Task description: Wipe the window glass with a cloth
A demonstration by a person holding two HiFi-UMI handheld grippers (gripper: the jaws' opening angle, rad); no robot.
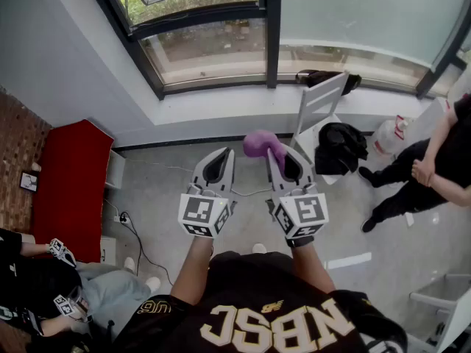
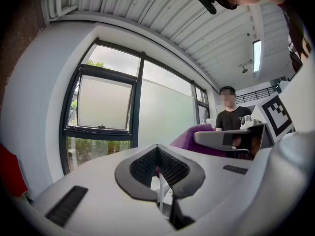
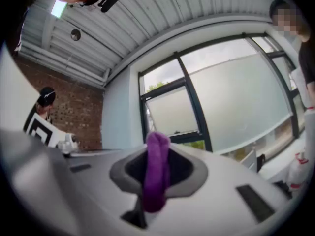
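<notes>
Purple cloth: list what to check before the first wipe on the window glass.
1. Purple cloth clamped in the right gripper: ok.
2. Left gripper shut with nothing in it: ok.
3. Cloth against the window glass: not ok, it is held short of the glass.
4. Clear way to the glass: not ok, a white chair with a black bag on it stands below the window.
5. Cloth damp or dry: cannot tell.

White chair — black bag on seat; red cabinet far left.
</notes>
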